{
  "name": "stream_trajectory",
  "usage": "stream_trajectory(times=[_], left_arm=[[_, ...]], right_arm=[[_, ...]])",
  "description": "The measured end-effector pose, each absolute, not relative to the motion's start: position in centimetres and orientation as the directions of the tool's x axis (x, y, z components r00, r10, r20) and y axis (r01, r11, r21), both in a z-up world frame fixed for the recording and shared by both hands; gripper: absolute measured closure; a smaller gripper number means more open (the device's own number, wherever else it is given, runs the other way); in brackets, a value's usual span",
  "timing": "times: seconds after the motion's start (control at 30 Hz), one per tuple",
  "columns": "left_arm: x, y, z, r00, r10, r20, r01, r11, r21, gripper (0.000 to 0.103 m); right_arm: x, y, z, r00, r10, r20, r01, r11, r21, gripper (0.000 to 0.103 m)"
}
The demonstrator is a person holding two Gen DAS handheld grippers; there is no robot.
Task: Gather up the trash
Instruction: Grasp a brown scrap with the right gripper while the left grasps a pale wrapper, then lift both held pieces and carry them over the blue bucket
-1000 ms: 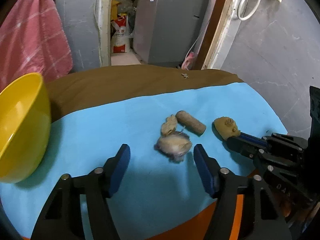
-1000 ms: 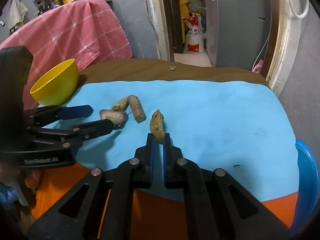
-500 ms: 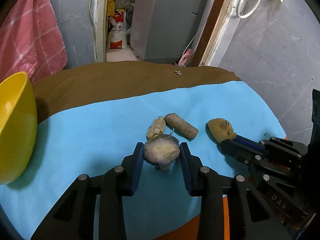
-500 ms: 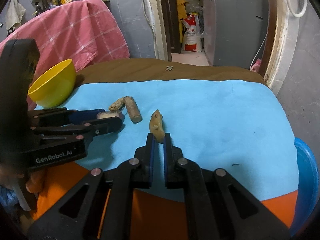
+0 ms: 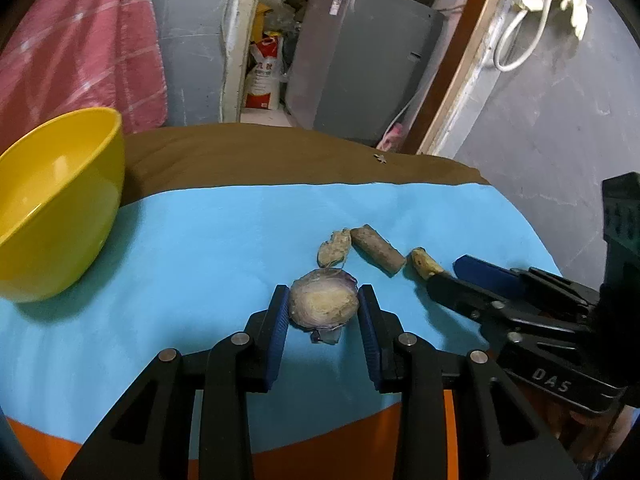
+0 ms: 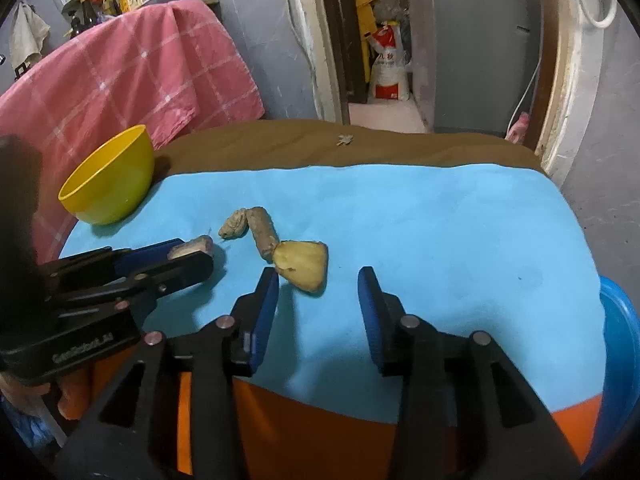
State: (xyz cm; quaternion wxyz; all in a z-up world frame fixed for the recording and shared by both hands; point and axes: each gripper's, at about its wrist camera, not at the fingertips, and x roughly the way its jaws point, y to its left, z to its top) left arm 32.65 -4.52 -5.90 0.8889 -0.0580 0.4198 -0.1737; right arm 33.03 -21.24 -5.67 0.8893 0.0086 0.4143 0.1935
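Once shut, right tool (image 6: 318, 280) open.

Counts on your table

You have four food scraps (image 6: 303, 265) on one blue cloth (image 6: 420, 216), one yellow bowl (image 6: 109, 178), one blue tub (image 6: 620, 344), and two grippers (image 5: 323, 320) working.

The left gripper (image 5: 323, 326) has closed from wide open onto the onion piece (image 5: 323, 303), its fingers now pressing both sides. The right gripper (image 6: 318, 306) has just opened, and the yellow peel (image 6: 303, 265) it pinched now lies flat on the blue cloth (image 6: 420, 220).
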Motion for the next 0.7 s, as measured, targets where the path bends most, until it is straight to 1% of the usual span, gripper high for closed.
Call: stream_trajectory(times=[0.03, 0.17, 0.2, 0.23, 0.27, 0.43, 0.53, 0.6, 0.7], left_arm=[[32.5, -4.3, -5.9, 0.59, -0.356, -0.725, 0.253, 0.934, -0.253, 0.074], [31.9, -4.0, -5.7, 0.607, -0.34, -0.718, 0.22, 0.94, -0.259, 0.074], [31.7, -3.9, -5.7, 0.611, -0.337, -0.717, 0.212, 0.941, -0.262, 0.074], [31.5, -3.9, -5.7, 0.613, -0.335, -0.715, 0.206, 0.942, -0.265, 0.074], [31.4, -3.8, -5.7, 0.616, -0.333, -0.714, 0.2, 0.943, -0.268, 0.074], [30.3, -3.8, -5.5, 0.627, -0.33, -0.705, 0.187, 0.943, -0.275, 0.074], [29.6, -3.7, -5.2, 0.647, -0.337, -0.684, 0.188, 0.94, -0.286, 0.074], [29.1, -3.6, -5.0, 0.665, -0.348, -0.661, 0.2, 0.936, -0.291, 0.074], [28.2, -3.9, -4.3, 0.693, -0.358, -0.626, 0.218, 0.931, -0.292, 0.074]], right_arm=[[33.2, -21.0, -5.8, 0.568, 0.349, -0.745, -0.343, 0.924, 0.171, 0.05], [33.4, -20.0, -6.1, 0.553, 0.328, -0.766, -0.367, 0.921, 0.129, 0.048], [33.4, -20.0, -6.2, 0.555, 0.323, -0.766, -0.366, 0.922, 0.124, 0.052], [33.4, -20.0, -6.2, 0.558, 0.321, -0.765, -0.365, 0.923, 0.121, 0.064], [33.4, -20.1, -6.2, 0.557, 0.326, -0.764, -0.368, 0.922, 0.125, 0.071], [33.0, -20.4, -6.0, 0.575, 0.344, -0.742, -0.372, 0.918, 0.137, 0.071], [32.4, -21.0, -5.6, 0.599, 0.364, -0.713, -0.366, 0.917, 0.16, 0.071], [31.4, -21.5, -5.3, 0.63, 0.37, -0.683, -0.363, 0.918, 0.162, 0.071], [29.5, -21.4, -4.5, 0.707, 0.341, -0.619, -0.354, 0.929, 0.109, 0.071]])
